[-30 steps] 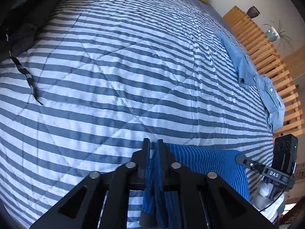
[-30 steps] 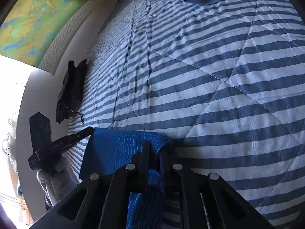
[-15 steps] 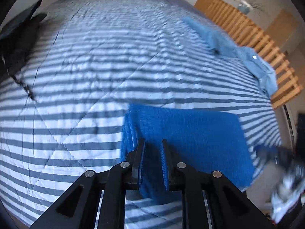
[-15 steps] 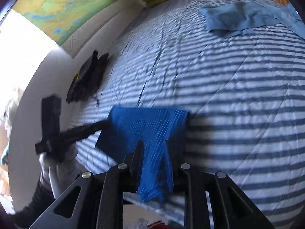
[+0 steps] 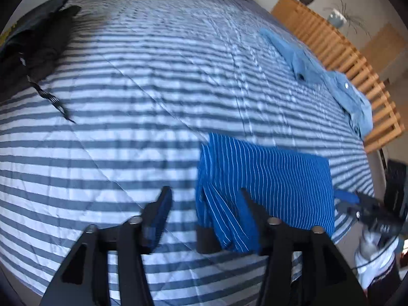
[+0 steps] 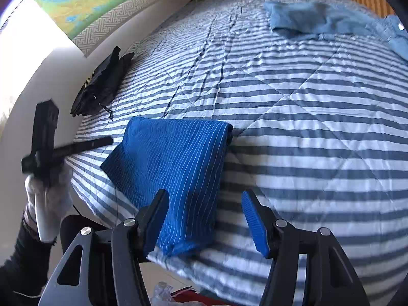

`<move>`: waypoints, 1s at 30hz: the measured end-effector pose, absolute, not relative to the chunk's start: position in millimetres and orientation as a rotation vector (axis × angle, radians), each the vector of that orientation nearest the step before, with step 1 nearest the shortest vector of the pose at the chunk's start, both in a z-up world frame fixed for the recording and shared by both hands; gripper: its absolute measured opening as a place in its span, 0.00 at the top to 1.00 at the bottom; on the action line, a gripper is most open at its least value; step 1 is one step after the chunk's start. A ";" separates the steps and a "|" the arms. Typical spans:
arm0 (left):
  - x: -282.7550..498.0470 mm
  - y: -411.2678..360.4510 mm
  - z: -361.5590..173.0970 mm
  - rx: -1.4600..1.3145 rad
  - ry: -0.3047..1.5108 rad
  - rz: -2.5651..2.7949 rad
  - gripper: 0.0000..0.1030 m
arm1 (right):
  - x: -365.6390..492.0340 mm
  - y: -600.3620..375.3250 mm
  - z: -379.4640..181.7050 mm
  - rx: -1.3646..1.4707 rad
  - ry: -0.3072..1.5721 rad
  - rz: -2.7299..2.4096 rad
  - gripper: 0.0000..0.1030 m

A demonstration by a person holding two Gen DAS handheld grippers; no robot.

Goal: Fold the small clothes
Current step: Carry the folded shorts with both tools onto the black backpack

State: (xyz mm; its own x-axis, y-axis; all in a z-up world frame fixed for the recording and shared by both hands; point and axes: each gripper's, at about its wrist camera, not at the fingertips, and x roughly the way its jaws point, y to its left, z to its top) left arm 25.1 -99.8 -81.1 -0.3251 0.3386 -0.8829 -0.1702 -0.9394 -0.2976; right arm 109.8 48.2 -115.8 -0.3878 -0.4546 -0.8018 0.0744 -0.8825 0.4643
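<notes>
1. Opening over the near edge of the bed (image 6: 318,132), the right claw (image 6: 205,220) is released; the blue striped garment (image 6: 176,168) lies between its spreading pads, its near corner draping off the edge, not pinched.
2. Opening likewise, the left claw (image 5: 205,215) grips nothing; the garment's (image 5: 267,186) loose left end sits between its pads.
3. Running crosswise between the two claws, the folded garment's long axis follows the bed's near edge.
4. Farther off lie the light blue shirt (image 5: 331,81), nearer the right claw, and a dark garment (image 6: 102,86) near the left.
</notes>
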 end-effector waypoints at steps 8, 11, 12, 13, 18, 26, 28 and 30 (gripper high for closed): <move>29.5 -81.5 -104.0 -1.679 -0.153 2.311 0.49 | 102.2 36.4 -140.9 1.543 -0.635 -2.230 0.46; 32.8 -73.4 -103.4 -1.667 -0.143 2.281 0.72 | 100.7 29.0 -143.6 1.532 -0.648 -2.211 0.58; 34.0 -71.1 -102.8 -1.660 -0.123 2.300 0.74 | 99.1 25.7 -147.0 1.550 -0.661 -2.177 0.71; 34.5 -69.6 -102.5 -1.654 -0.110 2.314 0.78 | 98.6 25.1 -147.4 1.553 -0.668 -2.186 0.71; 42.6 -74.1 -85.1 -1.591 -0.163 2.351 0.88 | 103.9 22.7 -131.1 1.495 -0.673 -2.238 0.81; 48.9 -98.9 -16.5 -1.413 -0.134 2.472 0.88 | 92.4 -3.5 -54.6 1.327 -0.545 -2.325 0.83; 46.6 -116.7 8.2 -1.352 -0.143 2.521 0.88 | 79.3 -16.3 -30.0 1.272 -0.507 -2.338 0.83; 42.4 -137.3 30.2 -1.301 -0.155 2.566 0.88 | 65.4 -29.5 -9.2 1.228 -0.474 -2.345 0.83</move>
